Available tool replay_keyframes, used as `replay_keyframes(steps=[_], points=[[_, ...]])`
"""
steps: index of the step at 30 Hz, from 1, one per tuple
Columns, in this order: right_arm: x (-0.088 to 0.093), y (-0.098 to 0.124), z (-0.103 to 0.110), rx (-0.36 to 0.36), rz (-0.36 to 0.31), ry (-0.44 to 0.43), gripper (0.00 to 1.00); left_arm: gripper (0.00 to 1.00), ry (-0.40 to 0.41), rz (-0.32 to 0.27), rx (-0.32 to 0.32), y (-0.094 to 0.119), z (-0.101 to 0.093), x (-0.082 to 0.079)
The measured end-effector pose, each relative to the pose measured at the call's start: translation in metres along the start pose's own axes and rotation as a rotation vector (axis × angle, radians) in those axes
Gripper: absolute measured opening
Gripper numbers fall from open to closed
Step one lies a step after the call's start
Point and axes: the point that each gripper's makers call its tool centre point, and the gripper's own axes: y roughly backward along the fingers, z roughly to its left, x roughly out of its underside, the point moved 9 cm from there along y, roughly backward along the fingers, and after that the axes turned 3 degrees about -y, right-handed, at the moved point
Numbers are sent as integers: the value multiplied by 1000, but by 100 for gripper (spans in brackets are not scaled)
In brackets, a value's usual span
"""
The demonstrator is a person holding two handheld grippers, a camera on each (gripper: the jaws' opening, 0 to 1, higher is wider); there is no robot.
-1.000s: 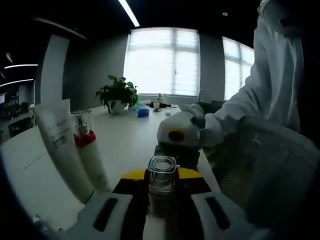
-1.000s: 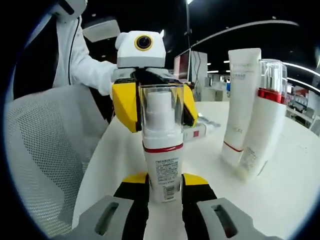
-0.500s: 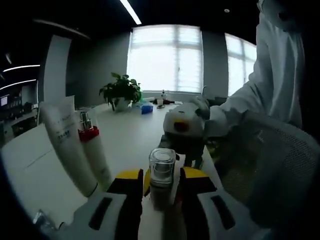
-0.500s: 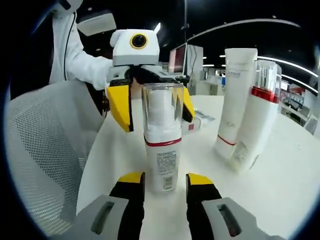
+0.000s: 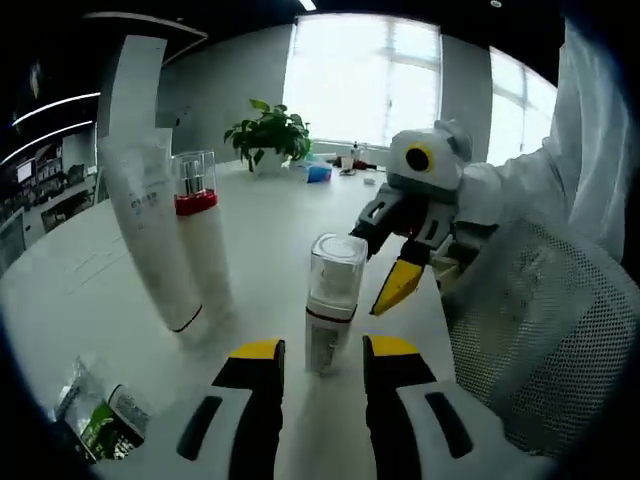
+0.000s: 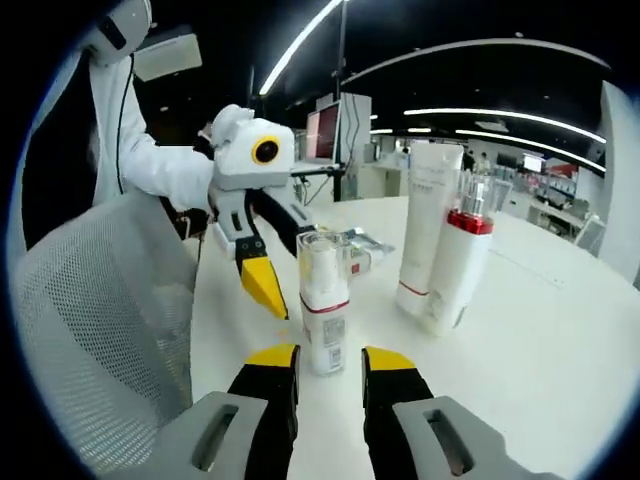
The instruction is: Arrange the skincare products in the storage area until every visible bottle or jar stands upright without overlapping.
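Note:
A small white pump bottle (image 5: 330,310) with a clear cap and a red band stands upright on the white table. It sits just ahead of my left gripper (image 5: 320,355), which is open and not touching it. My right gripper (image 6: 330,362) is also open, with the same bottle (image 6: 325,310) standing free in front of its tips. Each gripper shows in the other's view, drawn back from the bottle: the right gripper (image 5: 405,270) and the left gripper (image 6: 262,270). A tall white tube (image 5: 150,240) and a white bottle with a red collar (image 5: 200,235) stand upright side by side.
A grey mesh chair (image 5: 530,330) stands at the table's edge, with a person in a white sleeve (image 6: 165,170) behind it. Small packets (image 5: 95,425) lie near my left gripper, and a flat sachet (image 6: 368,245) lies behind the pump bottle. A potted plant (image 5: 268,135) is far back.
Both grippers opened, let go of the pump bottle and pulled back from it. The bottle stays upright on the table.

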Motion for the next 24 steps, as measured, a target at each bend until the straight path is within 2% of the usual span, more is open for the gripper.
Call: replay_keyframes(steps=[5,8,9,11,14,20,24], points=[[-18,2,10,35,-20,-6,16,21,40,45,-43,-7,-1,10],[-25,-2,12,66,-25,-30,14,20,85,61,-51,-11,-3,9],[-22,-2,10,100,10,-62,12,20,96,71,-55,-11,-2,9],[-21,-6,12,79,33,-31,10,18,93,81,-61,-14,-4,9],[-15,-10,9,78,72,-41,10,17,123,102,-91,-16,-4,9],[-19,-17,11,84,66,-51,12,16,154,137,-112,-18,-5,11],[-15,-18,10,84,85,-49,11,14,148,136,-121,-21,-8,11]])
